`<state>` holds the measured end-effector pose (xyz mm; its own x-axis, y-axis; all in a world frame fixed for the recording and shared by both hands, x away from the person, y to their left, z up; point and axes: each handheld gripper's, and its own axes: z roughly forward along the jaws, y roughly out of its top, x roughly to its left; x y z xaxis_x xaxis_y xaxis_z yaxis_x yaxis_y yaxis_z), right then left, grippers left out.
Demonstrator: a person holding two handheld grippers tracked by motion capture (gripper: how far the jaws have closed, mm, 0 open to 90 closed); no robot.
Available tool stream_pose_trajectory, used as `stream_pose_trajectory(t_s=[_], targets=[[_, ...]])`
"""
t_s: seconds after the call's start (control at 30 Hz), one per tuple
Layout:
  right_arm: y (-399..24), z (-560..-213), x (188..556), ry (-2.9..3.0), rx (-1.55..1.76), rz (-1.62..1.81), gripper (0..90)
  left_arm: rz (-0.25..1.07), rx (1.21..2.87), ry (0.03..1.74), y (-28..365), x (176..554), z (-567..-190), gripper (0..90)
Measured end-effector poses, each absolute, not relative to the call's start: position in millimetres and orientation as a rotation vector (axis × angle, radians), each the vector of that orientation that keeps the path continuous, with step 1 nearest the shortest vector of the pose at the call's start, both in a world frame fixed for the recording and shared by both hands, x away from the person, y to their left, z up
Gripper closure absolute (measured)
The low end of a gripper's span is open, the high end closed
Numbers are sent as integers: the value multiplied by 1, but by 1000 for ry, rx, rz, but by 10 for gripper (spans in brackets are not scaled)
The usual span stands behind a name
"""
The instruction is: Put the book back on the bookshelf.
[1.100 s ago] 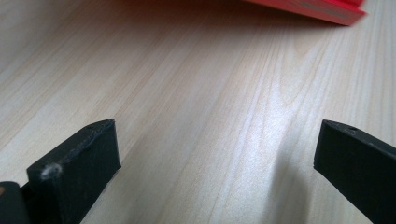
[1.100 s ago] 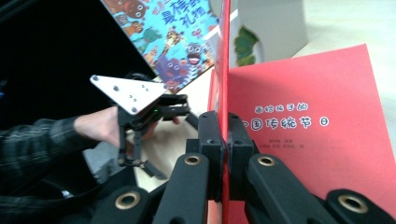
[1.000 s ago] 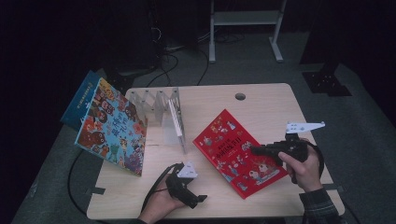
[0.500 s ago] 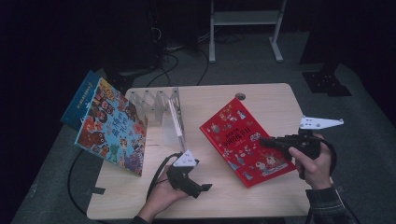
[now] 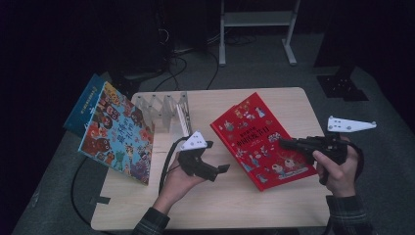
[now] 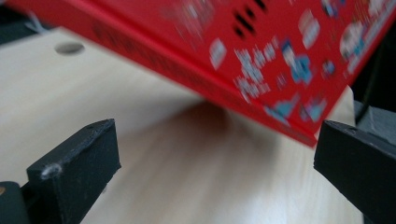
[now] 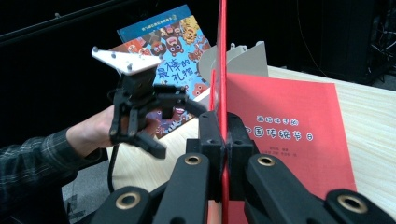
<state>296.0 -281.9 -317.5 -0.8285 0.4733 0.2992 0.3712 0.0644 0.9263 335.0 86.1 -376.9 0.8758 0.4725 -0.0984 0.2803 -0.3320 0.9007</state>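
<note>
- Dark room all round you, with a pale wooden table (image 5: 293, 105) as the one lit surface; take the clear book rack (image 5: 161, 110) at its back left as your landmark.
- Your right gripper (image 5: 285, 143) is clamped on the red book (image 5: 254, 132), right of the rack. From the right gripper view the jaws pinch one red sheet, the cover or a page, and stand it on edge, while the rest of the book lies flat below.
- Seen from the left gripper view, the book's near edge is tilted clear of the wood, so I judge it partly lifted, not yet carried.
- Your left gripper (image 5: 215, 171) hangs in front of the rack and just left of the red book. Its jaws are spread wide with nothing between them; the book's edge lies beyond them, untouched.
- Two more books lean at the rack's left side: a colourful picture book (image 5: 117, 134) in front and a blue book (image 5: 88, 100) behind it. One thin white book (image 5: 185, 120) stands at the rack's right end.
- Done so far, as I read it: the red book is gripped and raised at one edge.
- Left to do, likely: bring your open left gripper onto the book to steady it, stand it upright, then move it to a free slot in the rack.
</note>
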Motion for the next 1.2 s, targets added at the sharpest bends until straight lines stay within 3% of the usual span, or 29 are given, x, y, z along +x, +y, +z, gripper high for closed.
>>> stream_pose_trajectory(t_s=[0.2, 0.77, 1.1, 1.2], targets=[[-280, -315, 294, 2230, 867, 1911, 879, 223, 1895, 565, 82, 348, -366, 0], [-275, -318, 298, 2257, 831, 1981, 878, 70, 1829, 565, 83, 359, -371, 0], [-271, -324, 302, 2270, 825, 2017, 878, 43, 1765, 536, 91, 358, -364, 88], [-269, -327, 303, 2288, 823, 2045, 879, 41, 1704, 511, 96, 357, -361, 187]])
